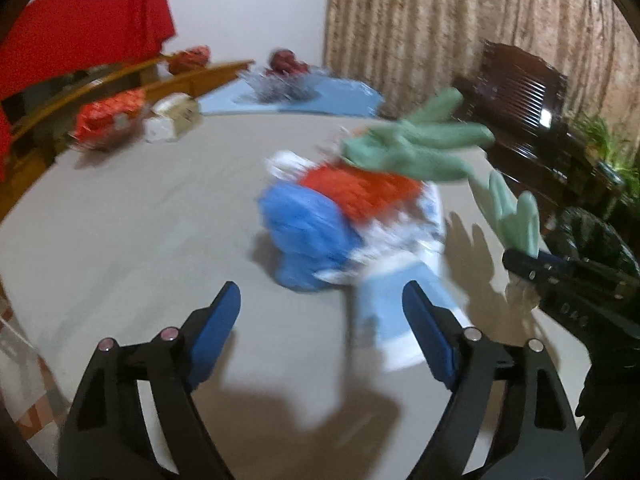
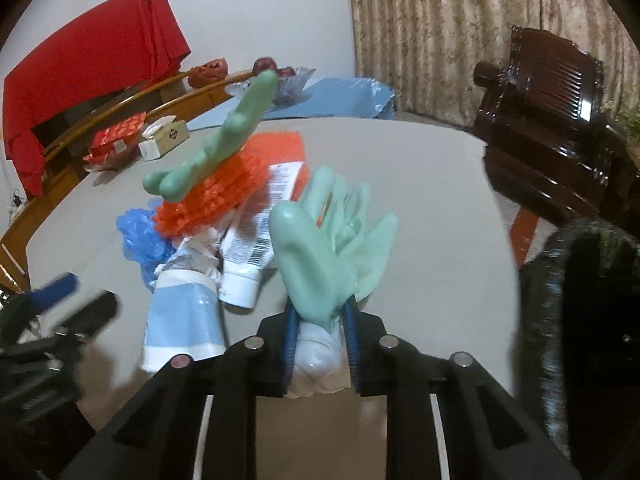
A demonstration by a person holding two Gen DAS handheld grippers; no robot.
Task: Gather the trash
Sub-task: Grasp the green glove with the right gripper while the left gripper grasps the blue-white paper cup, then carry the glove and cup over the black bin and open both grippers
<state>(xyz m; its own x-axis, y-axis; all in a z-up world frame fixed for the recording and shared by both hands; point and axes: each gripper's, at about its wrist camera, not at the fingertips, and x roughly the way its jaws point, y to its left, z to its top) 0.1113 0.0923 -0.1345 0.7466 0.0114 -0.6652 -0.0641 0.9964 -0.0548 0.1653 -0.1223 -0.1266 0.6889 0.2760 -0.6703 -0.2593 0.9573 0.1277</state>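
Observation:
A pile of trash lies on the beige table (image 1: 120, 220): a crumpled blue bag (image 1: 300, 232), an orange spiky sheet (image 1: 360, 188), a light blue and white paper sleeve (image 1: 400, 312) and a white tube with a barcode (image 2: 256, 248). One green rubber glove (image 2: 224, 148) lies over the pile. My right gripper (image 2: 322, 316) is shut on a second green glove (image 2: 320, 248), which stands up from its jaws beside the pile. My left gripper (image 1: 322, 300) is open just in front of the pile, nothing between its pads. The paper sleeve lies by its right finger (image 1: 424, 320). The left wrist view is blurred.
A tissue box (image 2: 164, 140) and a red patterned packet (image 2: 116, 140) sit at the table's far left by a curved wooden rail (image 2: 120, 108). A blue plastic sheet (image 2: 340, 96) lies at the back. A dark wooden chair (image 2: 552, 120) and a black bag (image 2: 592, 300) stand on the right.

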